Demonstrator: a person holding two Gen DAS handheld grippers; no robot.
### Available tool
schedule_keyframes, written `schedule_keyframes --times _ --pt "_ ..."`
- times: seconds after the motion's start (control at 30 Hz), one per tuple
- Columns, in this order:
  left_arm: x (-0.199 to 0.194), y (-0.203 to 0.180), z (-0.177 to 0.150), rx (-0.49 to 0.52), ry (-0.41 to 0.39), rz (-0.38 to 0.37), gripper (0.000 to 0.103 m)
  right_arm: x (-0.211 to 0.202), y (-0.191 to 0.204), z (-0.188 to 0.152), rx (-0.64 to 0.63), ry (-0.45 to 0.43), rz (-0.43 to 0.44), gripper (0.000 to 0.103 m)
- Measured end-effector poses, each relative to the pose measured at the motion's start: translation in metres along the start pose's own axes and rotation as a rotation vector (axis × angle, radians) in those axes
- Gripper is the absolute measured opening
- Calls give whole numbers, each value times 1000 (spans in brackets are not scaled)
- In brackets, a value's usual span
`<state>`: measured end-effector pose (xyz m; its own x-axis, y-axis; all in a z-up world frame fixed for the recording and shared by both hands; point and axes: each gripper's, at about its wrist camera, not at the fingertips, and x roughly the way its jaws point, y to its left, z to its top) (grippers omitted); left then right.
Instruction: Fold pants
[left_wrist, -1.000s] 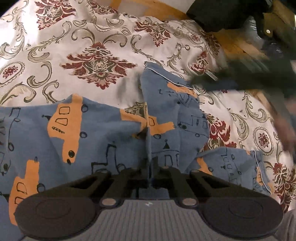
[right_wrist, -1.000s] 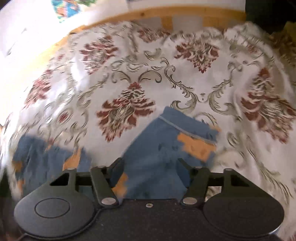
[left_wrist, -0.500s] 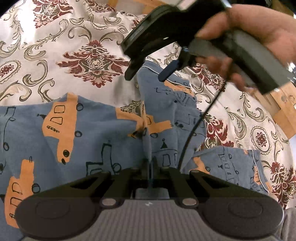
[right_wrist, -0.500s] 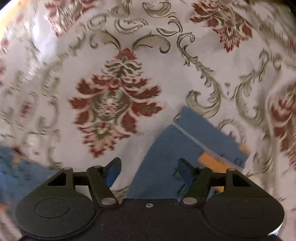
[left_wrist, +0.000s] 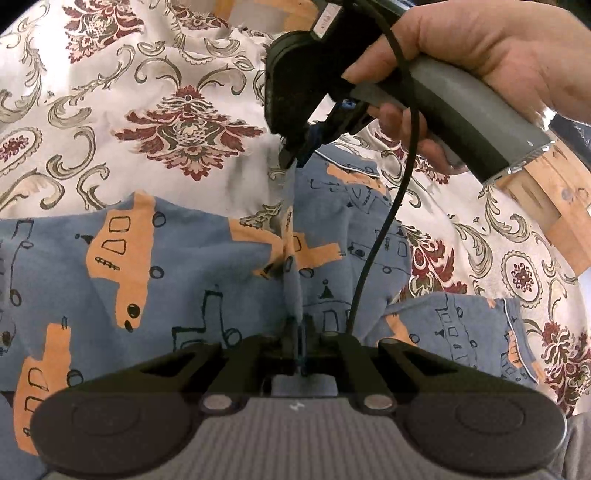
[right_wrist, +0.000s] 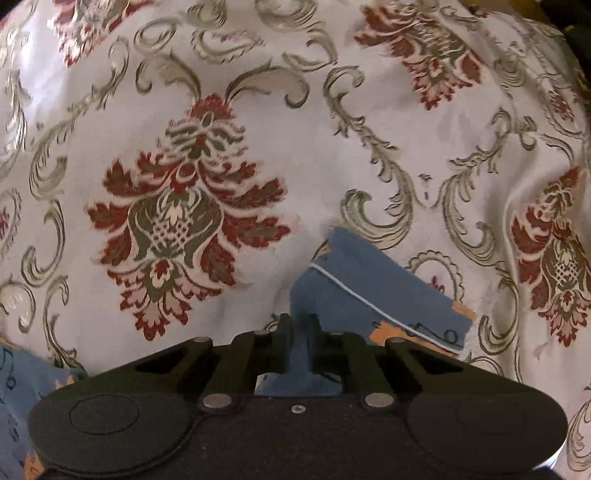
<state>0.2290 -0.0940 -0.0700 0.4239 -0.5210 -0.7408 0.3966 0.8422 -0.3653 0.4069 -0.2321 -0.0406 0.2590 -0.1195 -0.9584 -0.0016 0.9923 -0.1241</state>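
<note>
The blue pants (left_wrist: 155, 266) with orange trucks lie spread on the patterned bedspread (left_wrist: 110, 122), filling nine o'clock to the centre. The left claw (left_wrist: 295, 343) pinches a raised ridge of them at six o'clock. At one o'clock a hand (left_wrist: 480, 55) holds the right claw (right_wrist: 298, 332), clamped on the leg hem (right_wrist: 369, 291)

- We see a bed spread with a cream bedcover (right_wrist: 288, 155) patterned in red medallions and grey scrolls.
- Blue pants (left_wrist: 192, 266) with orange vehicles lie on it, just ahead of the left tongs.
- A wooden bed frame (left_wrist: 554, 199) shows at their far right.
</note>
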Motion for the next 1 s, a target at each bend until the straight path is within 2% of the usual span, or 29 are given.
schedule_keyframes --times 0.03,0.23,0.43,0.6,0.7,0.83,0.93,1.0 --pt "-1 -1 0 5 -1 1 2 -3 -4 -1 14 -15 12 0" --pt "-9 -11 -1 80 -27 8 1 -38 -51 -26 179 -173 147 0" --pt "-22 -35 -2 195 -55 -9 1 -74 -127 -98 401 -363 324 0" --pt "-27 -59 -9 313 -67 -17 1 -101 -166 -165 549 -509 396 0" --pt "-29 -76 -18 402 -76 -13 1 -115 -179 -211 650 -588 375 0" --pt "-32 -96 -36 531 -79 -17 1 -128 -175 -281 789 -694 274 0" --pt "-29 -107 -51 605 -54 -24 1 -124 -164 -325 870 -711 175 0" --pt "-24 -111 -59 636 -23 -28 1 -117 -158 -347 909 -683 119 0"
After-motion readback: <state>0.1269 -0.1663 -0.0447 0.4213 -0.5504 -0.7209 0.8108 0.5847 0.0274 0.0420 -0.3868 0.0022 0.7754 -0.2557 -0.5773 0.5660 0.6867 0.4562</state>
